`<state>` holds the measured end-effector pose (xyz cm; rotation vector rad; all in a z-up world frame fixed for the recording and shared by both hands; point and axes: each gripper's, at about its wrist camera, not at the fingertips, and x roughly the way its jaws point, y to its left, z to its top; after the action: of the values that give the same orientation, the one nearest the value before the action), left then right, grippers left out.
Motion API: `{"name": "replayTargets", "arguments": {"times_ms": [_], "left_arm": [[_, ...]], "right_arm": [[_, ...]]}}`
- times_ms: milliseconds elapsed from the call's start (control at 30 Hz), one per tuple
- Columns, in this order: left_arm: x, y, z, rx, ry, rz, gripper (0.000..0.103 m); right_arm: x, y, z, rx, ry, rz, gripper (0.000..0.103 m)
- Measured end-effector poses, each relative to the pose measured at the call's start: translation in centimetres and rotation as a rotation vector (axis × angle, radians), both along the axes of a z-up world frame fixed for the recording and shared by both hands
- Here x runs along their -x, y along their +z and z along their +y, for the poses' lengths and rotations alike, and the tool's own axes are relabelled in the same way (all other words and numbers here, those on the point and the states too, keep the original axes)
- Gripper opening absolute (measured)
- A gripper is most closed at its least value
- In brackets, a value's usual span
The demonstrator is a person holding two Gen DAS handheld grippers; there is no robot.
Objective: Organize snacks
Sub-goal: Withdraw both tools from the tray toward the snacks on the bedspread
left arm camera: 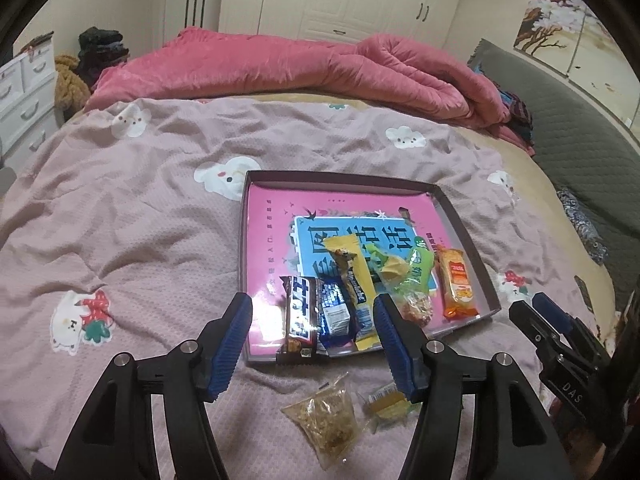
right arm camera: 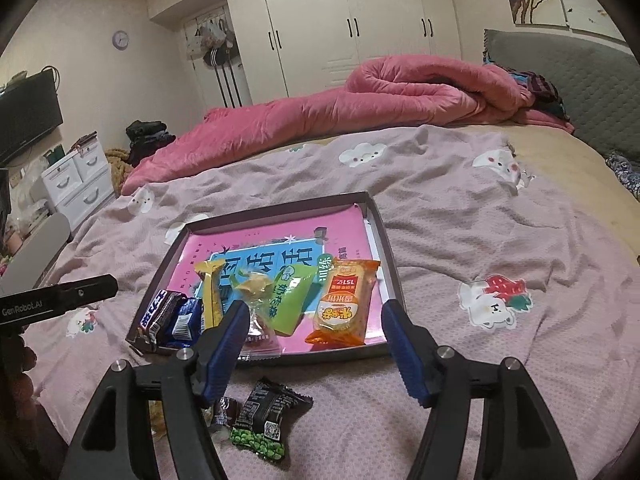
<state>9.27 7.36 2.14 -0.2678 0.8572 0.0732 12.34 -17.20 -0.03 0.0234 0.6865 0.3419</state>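
A shallow box tray (left arm camera: 460,216) with a pink lining lies on the bed. In its near part lie a brown chocolate bar (left arm camera: 300,316), a blue pack (left arm camera: 334,308), a long yellow bar (left arm camera: 352,256), a green packet (left arm camera: 416,268) and an orange pack (right arm camera: 344,304). My left gripper (left arm camera: 312,304) hovers open above the tray's near edge, holding nothing. My right gripper (right arm camera: 316,308) is open too, over the same edge. Outside the tray, a clear bag of brownish snack (left arm camera: 326,412), a small yellow sweet (left arm camera: 386,402) and a black-and-green packet (right arm camera: 266,416) lie on the sheet.
The bed has a pinkish sheet (left arm camera: 140,200) with animal prints. A rolled pink quilt (left arm camera: 300,64) lies along its far side, and a grey headboard (left arm camera: 580,112) stands at the right. White drawers (right arm camera: 76,184) and a dark screen (right arm camera: 28,116) stand at the left, with wardrobes (right arm camera: 348,28) behind.
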Motion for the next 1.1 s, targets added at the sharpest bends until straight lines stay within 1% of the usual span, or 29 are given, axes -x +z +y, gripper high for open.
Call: {"name": "replayTargets", "arguments": {"times_ms": [100,400,1100], "left_arm": [[0.5,0.3,-0.1,-0.002,-0.001,0.000,0.065],[1.8,0.2,-1.0,-0.009,-0.022,0.017,0.071],[3.5,-0.2,-3.0,-0.032,-0.080,0.050,0.072]], "right_arm": [[0.4,0.2,0.0,0.004,-0.002,0.000,0.073],[1.6,0.4,0.1,0.006,0.008,0.011,0.073],[2.8,-0.4,0.2,0.011,0.024,0.070,0.075]]}}
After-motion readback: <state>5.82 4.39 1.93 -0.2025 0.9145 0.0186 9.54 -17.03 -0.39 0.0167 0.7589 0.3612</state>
